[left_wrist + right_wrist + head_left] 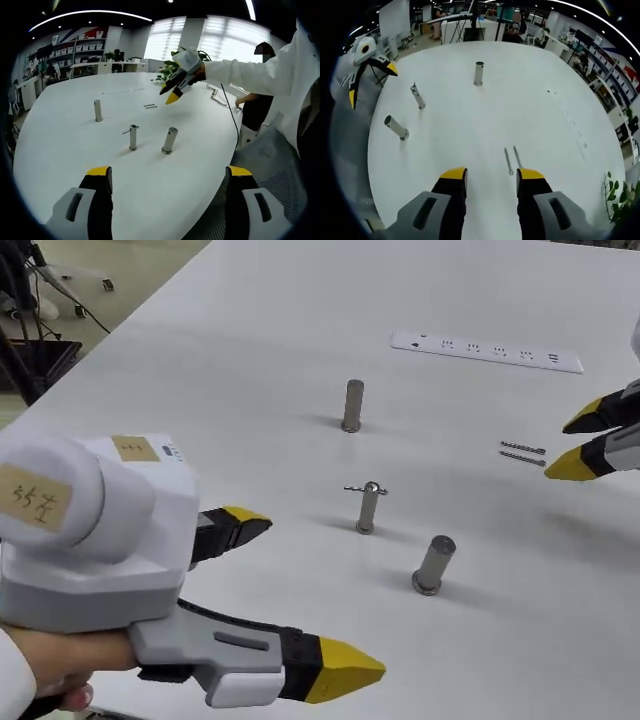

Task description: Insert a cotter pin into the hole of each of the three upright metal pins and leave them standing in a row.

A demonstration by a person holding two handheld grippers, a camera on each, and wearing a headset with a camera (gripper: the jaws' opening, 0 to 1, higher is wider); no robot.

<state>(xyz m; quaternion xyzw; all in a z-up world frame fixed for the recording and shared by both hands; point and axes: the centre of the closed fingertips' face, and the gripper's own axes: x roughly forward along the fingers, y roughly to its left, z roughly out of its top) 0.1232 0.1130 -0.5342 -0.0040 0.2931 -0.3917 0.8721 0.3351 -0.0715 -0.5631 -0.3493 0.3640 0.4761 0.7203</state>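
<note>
Fetching a second cotter pin looks like the step in hand: the middle metal pin (368, 508) already carries one (its two neighbours (352, 405) (434, 565) stand bare). Two loose cotter pins (508, 161) lie on the worktop (520, 90) just ahead of the parted, empty jaws of the right gripper (492, 175). The left gripper (169, 172) holds its jaws wide and empty, well short of the row. The next move calls for closing on one cotter pin alone.

place: open office | desks (97, 67) | shelves (62, 51) | window blinds (165, 44) | potted plant (171, 70)
</note>
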